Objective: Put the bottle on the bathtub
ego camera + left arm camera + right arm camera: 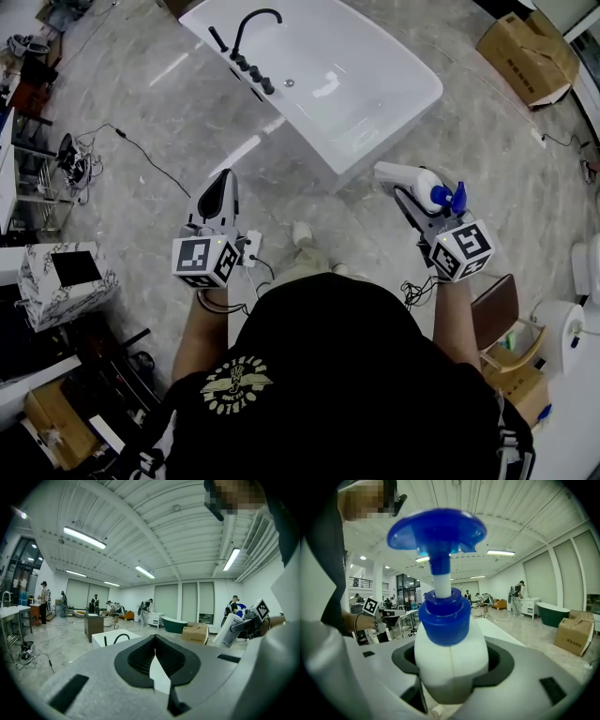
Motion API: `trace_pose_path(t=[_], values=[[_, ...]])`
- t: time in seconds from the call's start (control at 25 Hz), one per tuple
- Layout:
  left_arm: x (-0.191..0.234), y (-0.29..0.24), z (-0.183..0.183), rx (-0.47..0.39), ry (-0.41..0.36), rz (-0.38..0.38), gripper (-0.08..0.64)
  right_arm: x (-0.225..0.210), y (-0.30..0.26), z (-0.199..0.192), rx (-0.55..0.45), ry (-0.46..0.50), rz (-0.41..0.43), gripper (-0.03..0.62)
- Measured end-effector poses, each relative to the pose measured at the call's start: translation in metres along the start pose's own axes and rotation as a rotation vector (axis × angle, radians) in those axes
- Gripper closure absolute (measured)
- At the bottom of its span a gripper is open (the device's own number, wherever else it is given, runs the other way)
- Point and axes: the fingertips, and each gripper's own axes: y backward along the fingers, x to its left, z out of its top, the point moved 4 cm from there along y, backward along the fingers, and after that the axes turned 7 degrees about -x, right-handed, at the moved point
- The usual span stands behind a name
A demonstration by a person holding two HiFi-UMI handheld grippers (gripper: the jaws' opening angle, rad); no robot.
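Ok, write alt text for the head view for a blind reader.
Seen from above, a person in a black shirt holds a white bottle with a blue pump in the right gripper; the left gripper is shut and empty. Ahead stands a white bathtub with a black faucet on a grey floor.

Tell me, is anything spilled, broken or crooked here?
Nothing looks spilled or broken. The only crooked thing is the pump bottle: the right gripper holds it tilted in the air, fingers shut on its white body, not on the bathtub yet. The left gripper is shut and empty.
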Motion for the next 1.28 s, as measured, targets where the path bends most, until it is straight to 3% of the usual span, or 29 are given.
trace_pose_path(t=[0.64, 1.28], values=[[0.086, -0.062, -0.010, 0.040, 0.011, -0.003, 0.551, -0.010, -0.104, 0.004, 0.037, -0.015, 0.006, 0.321], [0.129, -0.131, -0.001, -0.028, 0.075, -0.130, 0.551, -0.004, -0.134, 0.048, 0.057, 0.084, -0.094, 0.321]])
